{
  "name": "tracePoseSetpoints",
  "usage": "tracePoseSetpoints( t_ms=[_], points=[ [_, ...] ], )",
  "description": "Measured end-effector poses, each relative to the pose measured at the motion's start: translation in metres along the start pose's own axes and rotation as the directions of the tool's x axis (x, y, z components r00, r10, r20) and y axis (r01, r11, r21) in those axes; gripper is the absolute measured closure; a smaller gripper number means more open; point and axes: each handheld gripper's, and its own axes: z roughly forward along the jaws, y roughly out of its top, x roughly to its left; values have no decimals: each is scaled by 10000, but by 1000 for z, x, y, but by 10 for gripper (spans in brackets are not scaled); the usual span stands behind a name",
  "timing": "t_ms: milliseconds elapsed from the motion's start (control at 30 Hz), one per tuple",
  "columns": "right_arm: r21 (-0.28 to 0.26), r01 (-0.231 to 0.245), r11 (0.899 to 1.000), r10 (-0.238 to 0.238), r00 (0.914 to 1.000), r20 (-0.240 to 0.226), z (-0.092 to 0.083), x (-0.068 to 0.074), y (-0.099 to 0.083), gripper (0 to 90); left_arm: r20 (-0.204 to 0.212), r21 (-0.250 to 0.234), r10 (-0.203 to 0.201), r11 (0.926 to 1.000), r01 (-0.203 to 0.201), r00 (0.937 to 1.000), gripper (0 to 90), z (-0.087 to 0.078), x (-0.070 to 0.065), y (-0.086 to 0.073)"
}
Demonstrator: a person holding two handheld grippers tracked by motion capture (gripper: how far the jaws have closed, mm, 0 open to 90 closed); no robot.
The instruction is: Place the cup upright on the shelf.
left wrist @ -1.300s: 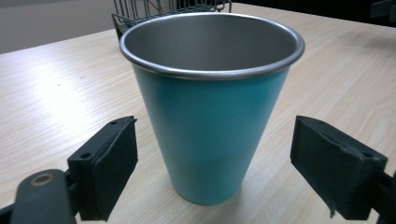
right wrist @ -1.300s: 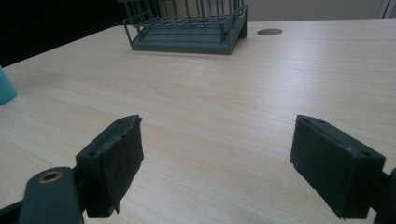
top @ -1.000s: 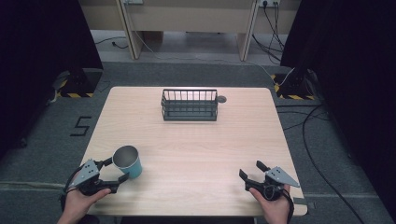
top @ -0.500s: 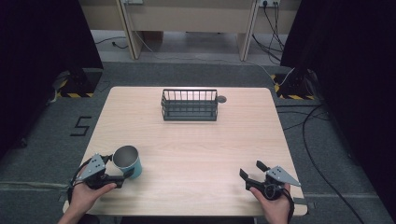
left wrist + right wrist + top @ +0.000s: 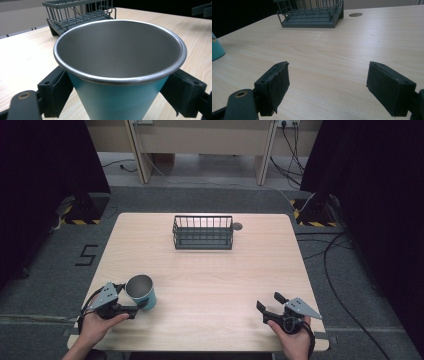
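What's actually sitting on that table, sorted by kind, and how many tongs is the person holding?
Cups: 1, the teal metal cup
Wire baskets: 1, the dark basket
Tongs: 2, the left tongs with a jaw on either side of the cup, and the right tongs open
Total: 4

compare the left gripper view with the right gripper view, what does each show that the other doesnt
Left gripper view: the cup's steel inside and rim, with the left gripper's jaws on either side of its teal wall. Right gripper view: the right gripper wide open over bare table, and a round grommet. Both: the wire basket, empty, the wooden tabletop, and some of the teal cup.
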Motion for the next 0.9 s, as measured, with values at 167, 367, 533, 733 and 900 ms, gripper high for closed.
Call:
tracePoseSetpoints(
  t_ms=[167, 367, 533, 733, 900],
  points=[
    [-7, -5, 10000, 5, 10000, 15, 0, -1, 0, 193, 17, -292, -86, 9995, 87, 10000, 151, 1, -1, 6],
    [1, -103, 9999, 103, 9999, 19, 0, -1, 0, 195, 72, -590, -52, 9982, 56, 10000, 151, 9, -2, 17],
    [-17, -208, 9998, 208, 9998, 22, 0, -2, 0, 197, 143, -729, -6, 9973, 16, 9999, 151, 16, -3, 24],
    [-2, -345, 9994, 345, 9994, 32, 0, -3, 0, 198, 116, -956, 60, 9954, -49, 9999, 151, 22, -1, 33],
    [-45, -320, 9995, 321, 9995, 52, 0, -2, 0, 199, 70, -1119, 134, 9936, -125, 9999, 151, 25, 1, 40]
  ],
)
